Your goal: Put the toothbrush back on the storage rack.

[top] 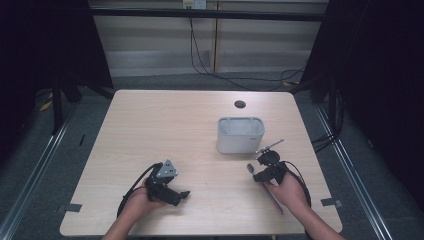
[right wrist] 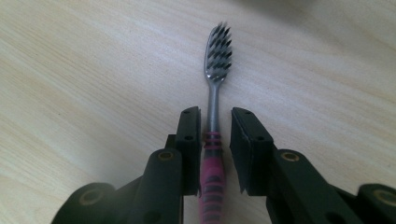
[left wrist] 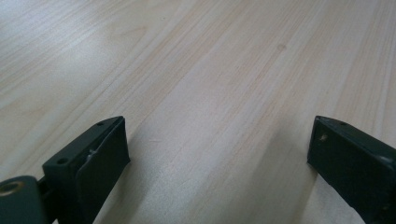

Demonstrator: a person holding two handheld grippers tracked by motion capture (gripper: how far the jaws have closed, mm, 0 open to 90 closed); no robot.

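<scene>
Wooden table point(top: 200, 125), right claw point(right wrist: 215, 122) straddling toothbrush point(right wrist: 217, 51)

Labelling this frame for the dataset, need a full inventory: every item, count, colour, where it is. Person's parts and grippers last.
table: 1, light wood, centre of the high view, on grey floor
cable hole: 1, dark, round, in the table top near the far edge
container: 1, grey, open top, right of centre on the table
toothbrush: 1, pink and black handle, grey neck, black and white bristles, lying on the table between the right gripper's fingers
cables: several, black, on the floor beyond the table
left hand: 1, near table edge, holding the left gripper
right hand: 1, near table edge, holding the right gripper
left gripper: 1, black, fingers wide apart over bare table
right gripper: 1, black, fingers close either side of the toothbrush handle, small gap at one side
</scene>
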